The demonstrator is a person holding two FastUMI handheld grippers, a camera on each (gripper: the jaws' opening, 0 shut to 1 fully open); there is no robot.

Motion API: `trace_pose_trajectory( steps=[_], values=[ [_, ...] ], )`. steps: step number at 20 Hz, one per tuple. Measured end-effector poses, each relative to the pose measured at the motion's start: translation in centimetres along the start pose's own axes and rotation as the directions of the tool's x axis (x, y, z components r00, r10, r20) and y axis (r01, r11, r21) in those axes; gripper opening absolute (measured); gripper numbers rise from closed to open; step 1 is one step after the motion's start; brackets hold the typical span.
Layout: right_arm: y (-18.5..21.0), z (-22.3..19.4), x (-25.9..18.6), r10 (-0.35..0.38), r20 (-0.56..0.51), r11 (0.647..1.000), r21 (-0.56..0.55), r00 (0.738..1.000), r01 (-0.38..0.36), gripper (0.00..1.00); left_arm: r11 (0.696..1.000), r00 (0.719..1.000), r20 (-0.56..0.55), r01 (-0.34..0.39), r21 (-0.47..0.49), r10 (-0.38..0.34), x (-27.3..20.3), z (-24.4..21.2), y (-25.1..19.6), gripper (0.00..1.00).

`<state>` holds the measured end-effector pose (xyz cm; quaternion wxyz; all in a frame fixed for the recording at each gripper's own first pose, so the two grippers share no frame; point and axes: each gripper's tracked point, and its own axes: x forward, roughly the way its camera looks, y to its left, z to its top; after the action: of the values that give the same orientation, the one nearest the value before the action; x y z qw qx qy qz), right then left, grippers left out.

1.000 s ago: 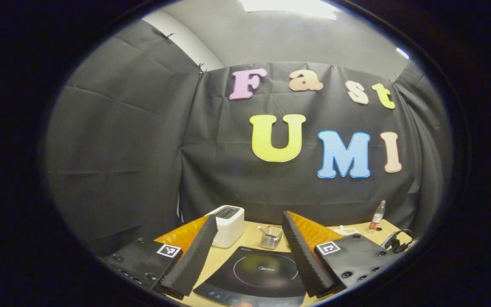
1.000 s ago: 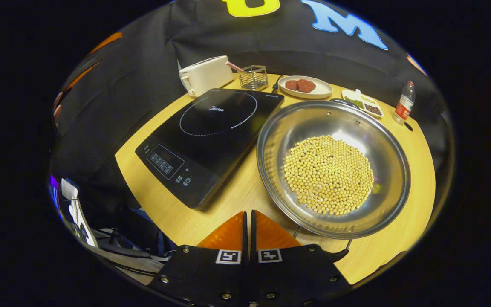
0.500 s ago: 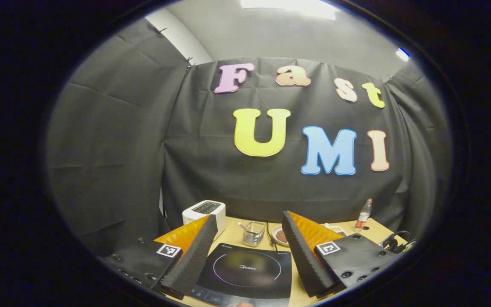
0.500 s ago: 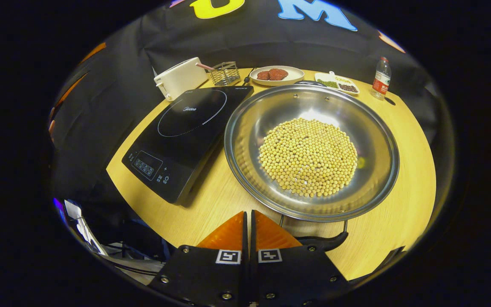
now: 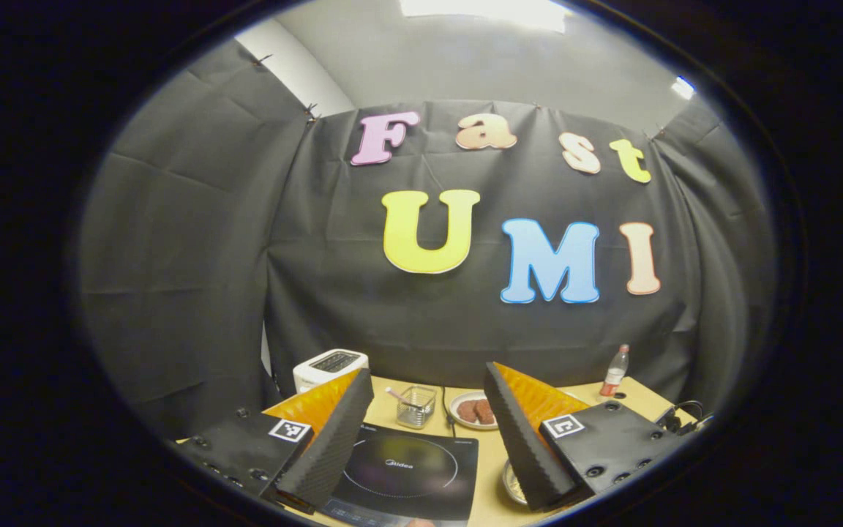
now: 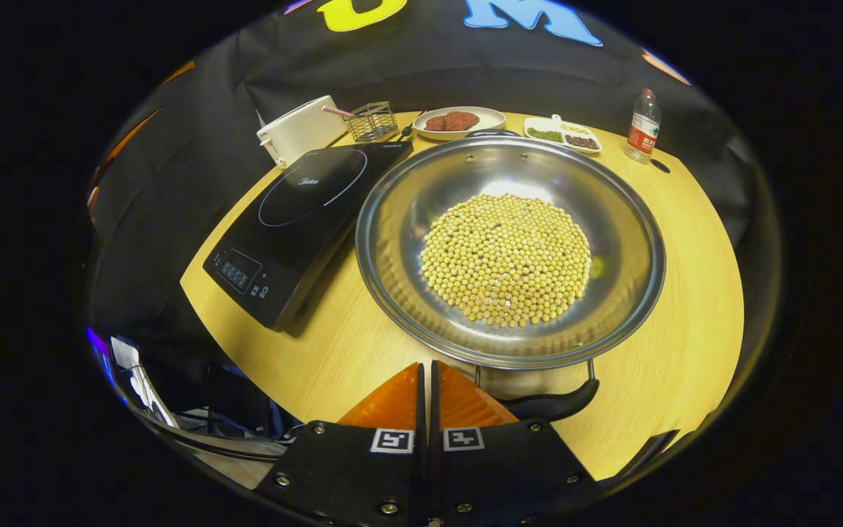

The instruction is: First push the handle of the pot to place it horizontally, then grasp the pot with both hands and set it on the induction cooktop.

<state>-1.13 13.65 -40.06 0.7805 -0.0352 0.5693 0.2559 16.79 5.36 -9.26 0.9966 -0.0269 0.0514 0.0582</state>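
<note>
The pot [image 6: 399, 197] is a wide steel pan holding soybeans [image 6: 506, 256], standing on the wooden table just right of the black induction cooktop [image 6: 304, 212]. Its near black handle [image 6: 549, 405] points toward me; the far handle [image 6: 491, 133] is at the back. My right gripper [image 6: 426, 367] is shut with nothing in it, its tips just left of the near handle. My left gripper [image 5: 427, 373] hangs open above the cooktop [image 5: 407, 468], with the pot's rim [image 5: 511, 484] by its right finger.
Along the table's back stand a white toaster [image 6: 297, 132], a wire basket [image 6: 372, 121], a plate of meat [image 6: 458, 121], a small tray of beans [image 6: 562, 134] and a bottle [image 6: 642, 132]. The table edge [image 6: 246, 344] drops off at the near left.
In the right gripper view the pot has slid left and nearer, and its near handle shows more fully. The left gripper view has swung right; the cooktop moved left and the pot's rim appeared.
</note>
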Motion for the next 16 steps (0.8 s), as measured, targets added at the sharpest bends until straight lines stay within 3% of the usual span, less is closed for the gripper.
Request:
trace_pose_trajectory(
  steps=[16],
  values=[
    [-9.6,-0.7,-1.1,-0.133,-0.036,0.991,0.0,0.99,0.133,0.01,1.0,1.0,-0.004,0.019,0.004,-0.019,1.2,-0.2,-6.4,1.0]
  ],
)
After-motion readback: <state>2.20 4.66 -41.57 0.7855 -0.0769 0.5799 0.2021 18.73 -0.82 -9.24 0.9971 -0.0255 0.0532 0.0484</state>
